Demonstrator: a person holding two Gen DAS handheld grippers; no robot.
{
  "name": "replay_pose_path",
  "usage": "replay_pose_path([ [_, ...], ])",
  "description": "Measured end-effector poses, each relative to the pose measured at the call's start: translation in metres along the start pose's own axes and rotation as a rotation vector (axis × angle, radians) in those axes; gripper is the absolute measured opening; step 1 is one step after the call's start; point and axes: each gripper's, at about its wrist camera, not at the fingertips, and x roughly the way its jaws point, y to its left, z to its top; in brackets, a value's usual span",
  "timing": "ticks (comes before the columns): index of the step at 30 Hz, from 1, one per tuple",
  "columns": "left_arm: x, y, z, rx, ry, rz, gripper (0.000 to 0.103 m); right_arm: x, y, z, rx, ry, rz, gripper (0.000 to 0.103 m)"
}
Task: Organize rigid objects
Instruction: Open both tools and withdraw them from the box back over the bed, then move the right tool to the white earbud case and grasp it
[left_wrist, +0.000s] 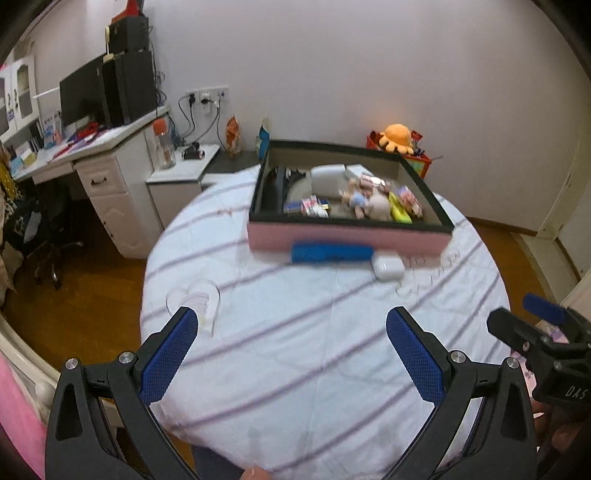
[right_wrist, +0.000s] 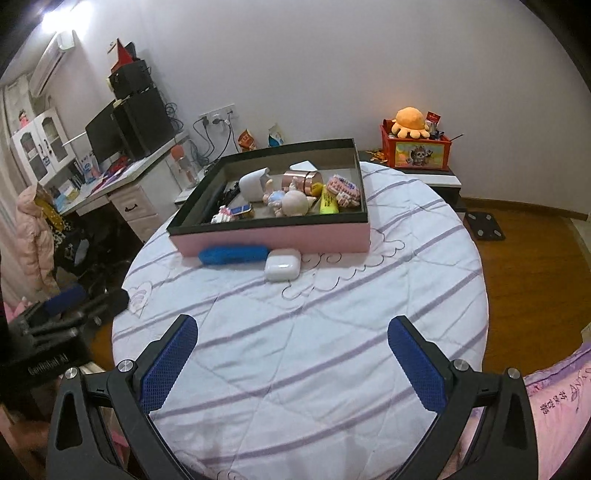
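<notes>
A pink box with a dark rim (left_wrist: 347, 240) (right_wrist: 273, 236) sits at the far side of a round bed with a striped white cover (left_wrist: 314, 350) (right_wrist: 295, 332). It holds several small items: dolls, a white case, a copper tin, small packets. A blue oblong case (left_wrist: 330, 253) (right_wrist: 233, 254) and a white earbud case (left_wrist: 387, 266) (right_wrist: 282, 266) lie on the cover against the box's near wall. My left gripper (left_wrist: 291, 325) is open and empty above the near cover. My right gripper (right_wrist: 293, 332) is open and empty too, and shows at the right of the left wrist view (left_wrist: 532, 325).
A white desk (left_wrist: 107, 162) (right_wrist: 125, 192) with monitor and speakers stands at the left by a low side table. A red box with an orange plush (left_wrist: 399, 142) (right_wrist: 415, 146) stands at the back right. Wooden floor (right_wrist: 535, 266) surrounds the bed.
</notes>
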Motion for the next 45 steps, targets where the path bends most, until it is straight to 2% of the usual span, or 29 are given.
replay_pose_path([
  [5, -0.007, -0.001, -0.016, -0.014, 0.013, -0.005, 0.103, -0.007, 0.017, -0.01, -0.042, -0.004, -0.006, 0.103],
  [10, -0.013, 0.006, -0.018, -0.032, 0.003, 0.005, 0.103, -0.009, 0.026, -0.015, -0.067, 0.001, -0.002, 0.103],
  [28, -0.009, 0.011, -0.019, -0.035, 0.013, 0.008, 0.103, -0.011, 0.022, -0.013, -0.058, 0.005, -0.02, 0.103],
  [37, 0.018, 0.011, -0.013, -0.026, 0.043, 0.017, 0.103, 0.02, 0.018, -0.004, -0.058, 0.054, -0.036, 0.103],
  [45, 0.063, 0.015, 0.0, -0.04, 0.09, 0.017, 0.103, 0.08, -0.001, 0.017, -0.031, 0.11, -0.063, 0.103],
])
